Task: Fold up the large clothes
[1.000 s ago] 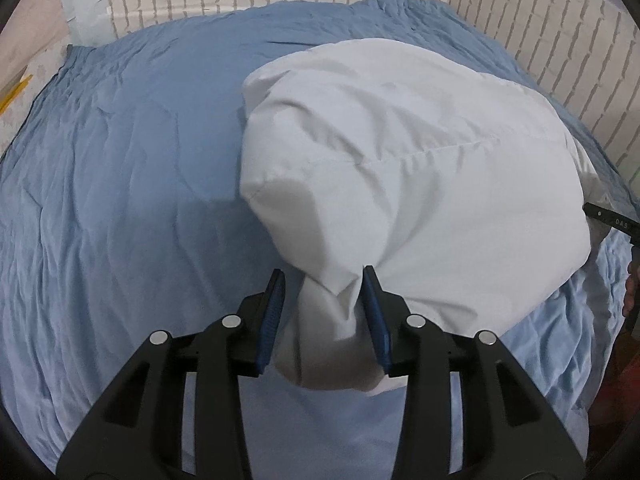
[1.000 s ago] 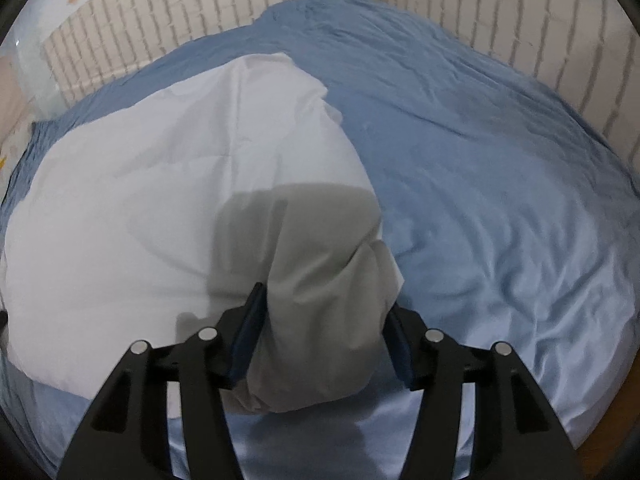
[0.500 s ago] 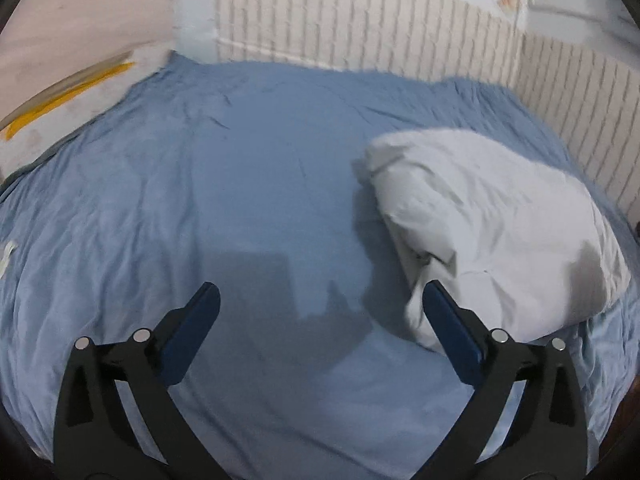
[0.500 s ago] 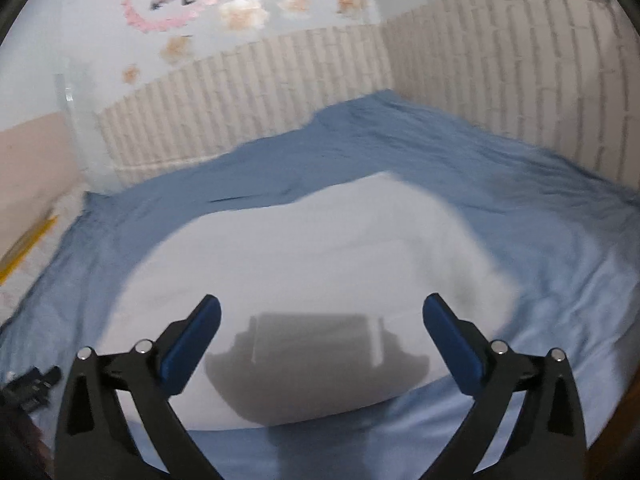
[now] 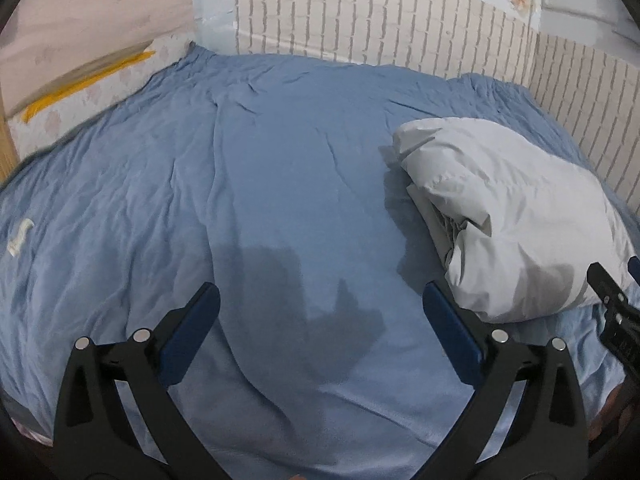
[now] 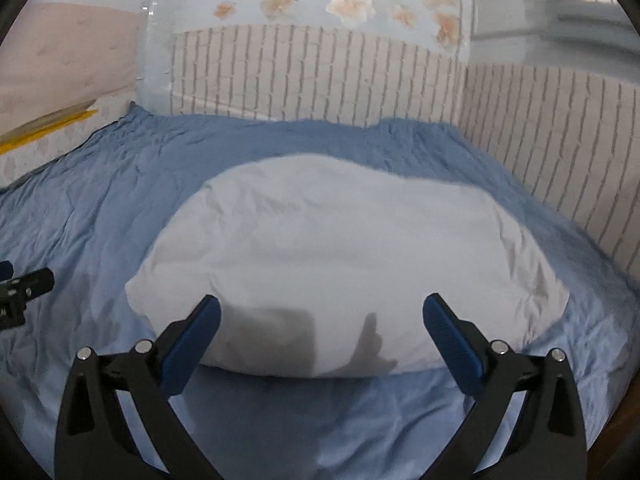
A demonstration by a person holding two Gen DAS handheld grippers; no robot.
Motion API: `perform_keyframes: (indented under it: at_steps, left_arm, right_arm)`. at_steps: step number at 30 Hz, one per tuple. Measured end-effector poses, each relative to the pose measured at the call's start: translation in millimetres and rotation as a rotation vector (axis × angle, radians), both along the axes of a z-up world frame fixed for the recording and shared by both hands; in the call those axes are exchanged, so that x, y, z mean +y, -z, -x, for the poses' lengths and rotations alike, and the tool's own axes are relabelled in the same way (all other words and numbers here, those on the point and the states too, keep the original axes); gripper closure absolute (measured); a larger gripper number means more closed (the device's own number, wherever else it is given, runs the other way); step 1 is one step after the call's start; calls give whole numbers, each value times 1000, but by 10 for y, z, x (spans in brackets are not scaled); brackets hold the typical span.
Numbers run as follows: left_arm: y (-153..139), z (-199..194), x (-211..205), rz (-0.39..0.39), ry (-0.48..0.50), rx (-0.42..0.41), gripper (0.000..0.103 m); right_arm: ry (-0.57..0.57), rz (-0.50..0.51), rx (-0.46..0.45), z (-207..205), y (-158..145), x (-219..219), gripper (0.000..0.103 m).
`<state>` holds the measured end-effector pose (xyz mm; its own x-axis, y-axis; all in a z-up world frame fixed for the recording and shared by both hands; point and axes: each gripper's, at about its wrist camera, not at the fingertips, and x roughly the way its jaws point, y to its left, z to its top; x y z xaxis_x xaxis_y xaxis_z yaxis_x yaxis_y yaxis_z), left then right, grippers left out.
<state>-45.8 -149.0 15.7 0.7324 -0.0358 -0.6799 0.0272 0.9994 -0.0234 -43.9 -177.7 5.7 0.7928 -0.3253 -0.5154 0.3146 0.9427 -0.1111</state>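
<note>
One white garment [image 6: 340,256], bundled into a puffy rounded packet, lying on the blue bedsheet [image 5: 240,184] toward the brick-patterned wall panel [image 5: 380,28]; layered folds showing at its open end in the left wrist view. Right gripper [image 6: 320,334] aimed squarely at the packet's near edge, jaws spread wide, nothing between them. Left gripper [image 5: 320,320] off to the side over bare sheet, likewise wide open and empty, right pad close to the packet's corner without clear contact. Folding apparently finished, or nearly.

Possible trouble: springy padding pushing the top layer back open with nothing pinning it; a careless finger snagging the loose corner and dragging folds apart; wrinkled sheet letting the bundle slump sideways.

Hard to judge: whether sleeves are tucked inside, hidden by the outer layer; far side of the packet out of sight; small pale scrap [image 5: 20,236] at the sheet's edge unidentifiable; wall decorations blurred; garment's underside unseen.
</note>
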Motion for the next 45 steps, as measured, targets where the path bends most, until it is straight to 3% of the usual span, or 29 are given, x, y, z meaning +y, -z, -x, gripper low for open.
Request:
perform_keyframes:
  at_steps: [6,11,19,45]
  left_arm:
    - [-33,65,-215,-105,17,-73,3]
    - [-96,92,-324,-150,12,-151,3]
    - [-21,-88,-107,-73,-15,-81,3]
    - [-19,-93,-115,-83,-25,-102,3]
  right_arm:
    - [41,-90,10,39,80,-294,2]
    - [27,-85,-17,54,81,-344,2]
    - [43,-26,-42,38,43,-264,2]
    - [11,-13,-57,68,-18,-175,2]
